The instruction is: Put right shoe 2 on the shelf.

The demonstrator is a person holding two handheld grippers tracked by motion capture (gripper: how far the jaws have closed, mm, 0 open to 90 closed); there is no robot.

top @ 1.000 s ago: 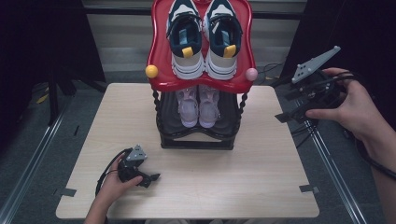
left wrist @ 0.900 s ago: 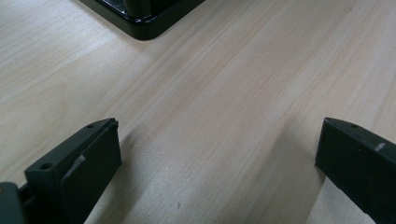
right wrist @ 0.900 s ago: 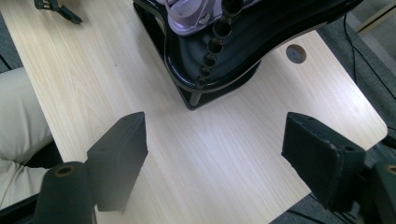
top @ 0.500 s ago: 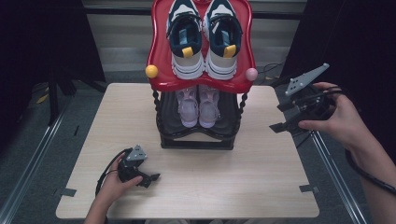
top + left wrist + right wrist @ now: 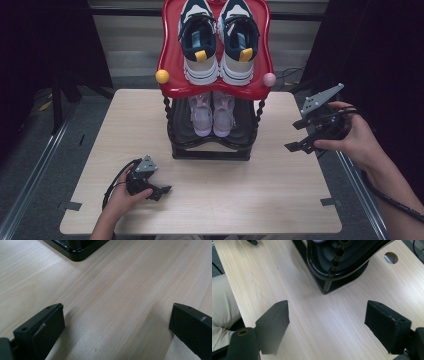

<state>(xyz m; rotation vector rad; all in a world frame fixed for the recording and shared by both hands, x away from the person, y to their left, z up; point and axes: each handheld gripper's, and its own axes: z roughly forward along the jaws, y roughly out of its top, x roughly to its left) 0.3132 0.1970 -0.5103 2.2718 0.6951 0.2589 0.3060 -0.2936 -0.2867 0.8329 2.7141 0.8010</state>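
A two-tier shoe rack (image 5: 212,150) stands at the back middle of the wooden table (image 5: 250,190). Its red top shelf (image 5: 172,75) carries a pair of navy and white sneakers (image 5: 200,40). On the black lower shelf sits a pair of pale pink shoes (image 5: 212,112). My left gripper (image 5: 156,184) rests on the table in front of the rack's left side, open and with nothing in it (image 5: 117,312). A hand holds my right gripper (image 5: 296,136) above the table's right edge, open and pointing at the rack. Between its jaws lies bare wood (image 5: 327,310), with the rack's base (image 5: 337,277) just ahead.
A yellow knob (image 5: 162,76) and a pink knob (image 5: 269,79) stick out from the red shelf's front corners. The table has a round cable hole (image 5: 391,257) near the rack. The person's trouser leg (image 5: 222,312) is beside the table edge. The rack's black base corner (image 5: 75,252) lies ahead of the left jaws.
The right gripper has come in leftward and lower, from beyond the table's right side to over its right edge. The left gripper has stayed put.
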